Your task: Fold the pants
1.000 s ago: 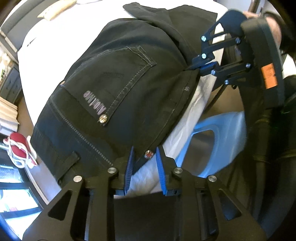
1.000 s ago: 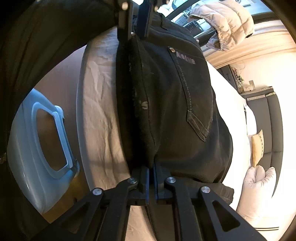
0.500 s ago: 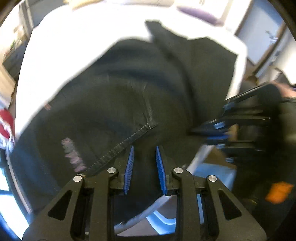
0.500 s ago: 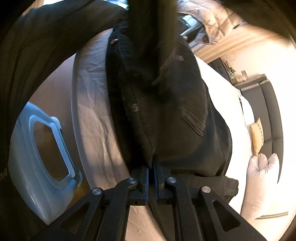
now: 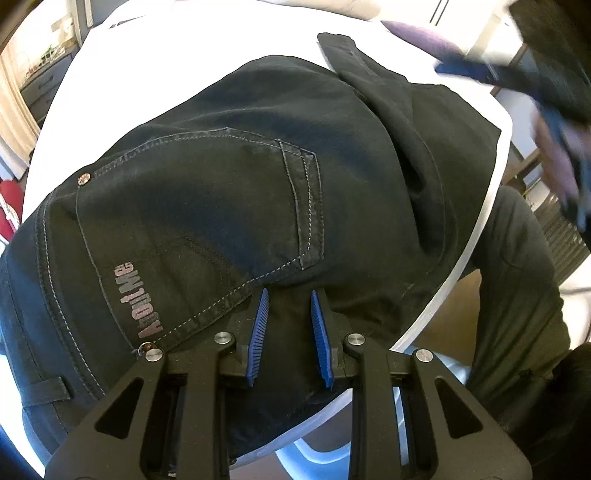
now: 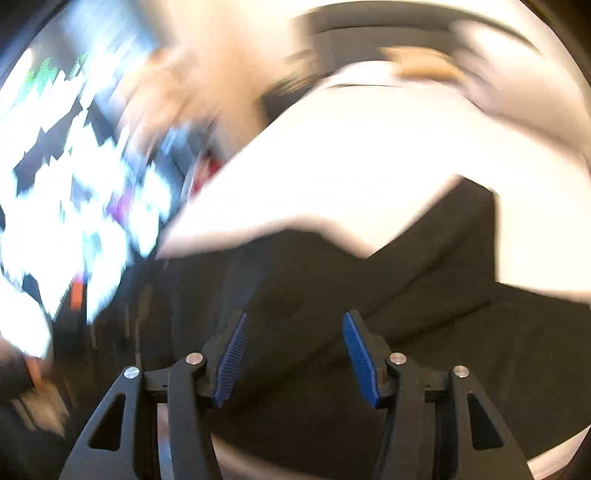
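Black jeans (image 5: pixel 221 184) lie back-pocket-up across the white bed (image 5: pixel 184 44), one leg folded over along the right side. My left gripper (image 5: pixel 289 293) points down at the near waist edge, its blue pads shut on a bunch of the black cloth. In the blurred right wrist view, my right gripper (image 6: pixel 295 314) hangs above the jeans (image 6: pixel 424 332). Its jaws are opening, wide apart, with nothing between them. From the left wrist view the right gripper (image 5: pixel 517 77) shows as a blur at the upper right, off the cloth.
The bed's corner edge runs down the right. A person's dark trouser leg (image 5: pixel 517 277) stands beside it. A light blue basket (image 5: pixel 314 454) sits on the floor below the near edge. A purple cushion (image 5: pixel 417 33) lies at the far end of the bed (image 6: pixel 351 166).
My right gripper let go of the jeans, opened, and swung quickly up and away while rolling. My left gripper shifted over the waist; the jeans now lie flat.
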Available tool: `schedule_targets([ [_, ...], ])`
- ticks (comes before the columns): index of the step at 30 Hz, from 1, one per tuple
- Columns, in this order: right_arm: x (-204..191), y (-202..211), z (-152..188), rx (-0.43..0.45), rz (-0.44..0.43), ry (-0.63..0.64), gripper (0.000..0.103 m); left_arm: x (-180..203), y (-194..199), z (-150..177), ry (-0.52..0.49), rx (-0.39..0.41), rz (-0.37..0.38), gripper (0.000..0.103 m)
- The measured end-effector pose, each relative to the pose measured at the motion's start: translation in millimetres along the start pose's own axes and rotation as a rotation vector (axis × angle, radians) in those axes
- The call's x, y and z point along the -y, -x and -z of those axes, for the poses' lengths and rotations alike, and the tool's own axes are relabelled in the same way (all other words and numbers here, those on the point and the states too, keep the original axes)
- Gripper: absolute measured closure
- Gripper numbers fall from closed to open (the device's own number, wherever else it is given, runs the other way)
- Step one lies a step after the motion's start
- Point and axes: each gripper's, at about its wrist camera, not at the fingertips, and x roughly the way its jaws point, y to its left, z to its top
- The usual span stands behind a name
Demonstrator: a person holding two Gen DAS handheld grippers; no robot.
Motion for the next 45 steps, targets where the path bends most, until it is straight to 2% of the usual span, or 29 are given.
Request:
schedule_targets([
  [3, 75.7, -11.4, -37.6, 0.086, -0.062, -0.319, 0.047, -3.0, 2.5, 3.4, 0.011, 0.004, 0.002, 0.08],
  [5, 120.7, -30.5, -51.7, 0.096, -0.054, -0.501, 0.047, -5.1, 3.8, 7.7, 0.024, 0.003, 0.005, 0.08],
  [6, 135.9, -40.6, -56.4, 0.094, -0.054, -0.553, 0.048, -8.1, 4.4, 9.5, 0.029, 0.002, 0.007, 0.08],
  [9, 169.4, -69.2, -64.8, 0.079, -0.03, -0.673, 0.051, -11.9, 4.4, 10.9, 0.039, -0.001, 0.012, 0.08],
  [13, 192.6, -96.3, -60.3, 0.077, -0.064, -0.812, 0.051, -18.3, 5.3, 8.4, 0.051, -0.009, 0.02, 0.08],
  [18, 219.5, -121.4, -61.4, 0.076, -0.094, -0.929, 0.052, -22.0, 4.4, 5.6, 0.057, -0.019, 0.023, 0.08],
  [24, 237.3, -134.5, -69.5, 0.138, -0.167, -1.013, 0.052, -20.7, 0.4, 7.8, 0.062, -0.02, 0.019, 0.08],
  [25, 241.4, -137.2, -71.1, 0.151, -0.182, -1.028, 0.056, -20.4, 0.2, 7.8, 0.062, -0.021, 0.018, 0.08],
  [27, 247.1, -143.5, -76.5, 0.167, -0.207, -1.041, 0.074, -20.1, -0.2, 7.5, 0.064, -0.025, 0.015, 0.08],
  [28, 249.0, -144.2, -78.0, 0.162, -0.198, -1.039, 0.094, -19.9, -0.3, 7.4, 0.064, -0.026, 0.014, 0.08],
  [29, 249.6, -145.7, -80.6, 0.157, -0.187, -1.033, 0.096, -19.5, -0.6, 7.0, 0.065, -0.028, 0.011, 0.08],
  [31, 245.3, -136.4, -83.9, 0.169, -0.169, -0.988, 0.097, -18.8, -0.7, 5.4, 0.065, -0.031, 0.008, 0.08],
  [33, 241.2, -114.7, -85.8, 0.221, -0.16, -0.924, 0.098, -17.8, -1.2, 4.8, 0.063, -0.033, 0.005, 0.08],
  [35, 240.2, -82.5, -79.6, 0.286, -0.137, -0.886, 0.098, -16.4, -1.3, 4.4, 0.057, -0.033, 0.002, 0.08],
  [38, 249.7, -23.2, -60.7, 0.399, -0.106, -0.894, 0.098, -13.6, -1.8, 4.7, 0.048, -0.029, -0.003, 0.08],
  [40, 257.3, 12.2, -39.2, 0.461, -0.078, -0.915, 0.098, -10.7, -1.9, 4.8, 0.044, -0.026, -0.008, 0.08],
  [45, 284.2, 98.2, 63.1, 0.596, 0.055, -1.053, 0.098, -4.4, -1.1, 6.9, 0.033, -0.02, -0.021, 0.08],
])
